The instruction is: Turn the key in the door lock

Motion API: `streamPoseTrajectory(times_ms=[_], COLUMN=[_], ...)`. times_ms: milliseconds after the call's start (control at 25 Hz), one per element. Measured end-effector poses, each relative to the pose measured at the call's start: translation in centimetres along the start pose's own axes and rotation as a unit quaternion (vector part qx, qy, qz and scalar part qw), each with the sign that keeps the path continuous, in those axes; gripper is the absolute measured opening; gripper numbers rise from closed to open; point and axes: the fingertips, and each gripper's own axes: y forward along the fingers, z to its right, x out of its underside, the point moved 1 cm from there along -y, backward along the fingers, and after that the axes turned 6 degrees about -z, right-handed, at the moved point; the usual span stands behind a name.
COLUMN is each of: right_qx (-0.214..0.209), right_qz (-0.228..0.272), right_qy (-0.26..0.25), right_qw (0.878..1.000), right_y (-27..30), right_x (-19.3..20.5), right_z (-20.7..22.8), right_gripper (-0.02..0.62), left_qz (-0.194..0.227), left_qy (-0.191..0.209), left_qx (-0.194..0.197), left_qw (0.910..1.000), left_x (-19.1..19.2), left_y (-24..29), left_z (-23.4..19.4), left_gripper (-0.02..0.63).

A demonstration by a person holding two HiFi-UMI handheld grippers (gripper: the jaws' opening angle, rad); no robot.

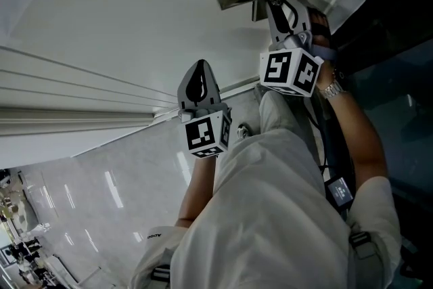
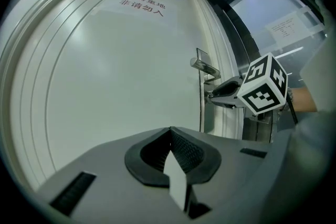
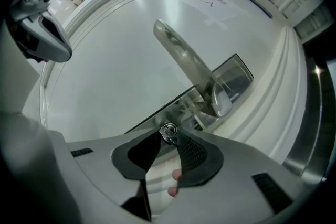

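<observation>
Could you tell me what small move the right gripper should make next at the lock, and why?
Probably roll the right gripper about its own axis to turn the key: its jaws pinch the key's head at the lock plate, beside the door handle.

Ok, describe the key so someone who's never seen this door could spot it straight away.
Find the white door, then the metal lock plate at its edge. Below the long lever handle on that plate sits the key: a small silvery head, pinched by the right hand-held gripper.
</observation>
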Motion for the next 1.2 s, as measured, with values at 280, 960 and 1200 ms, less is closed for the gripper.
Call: streamPoseTrajectory(times_ms=[280,960,1200], right_qx=[-0.024,-0.06,-0.119], right_qz=[0.001,0.002,0.004], right_qy=[0.082,0.228,0.386], right_qw=[0.996,0.972,0.915], right_y=[0.0,0.25,0.36], right_x=[-0.02,0.42,0.7], right_z=[0.37,0.71,0.87], right_gripper=[0.1,0.011,0.011], left_qz=[-0.002,-0.002,-0.004], left_qy=[0.003,0.003,0.004], left_qx=[-0.003,-0.006,-0.008], left_qw=[1.0,1.0,1.0], left_x=[0.01,-0.01,0.07], left_y=[-0.11,-0.23,-0.19], left_z=[-0.09,-0.15,-0.27], left_gripper=[0.006,0.006,0.006])
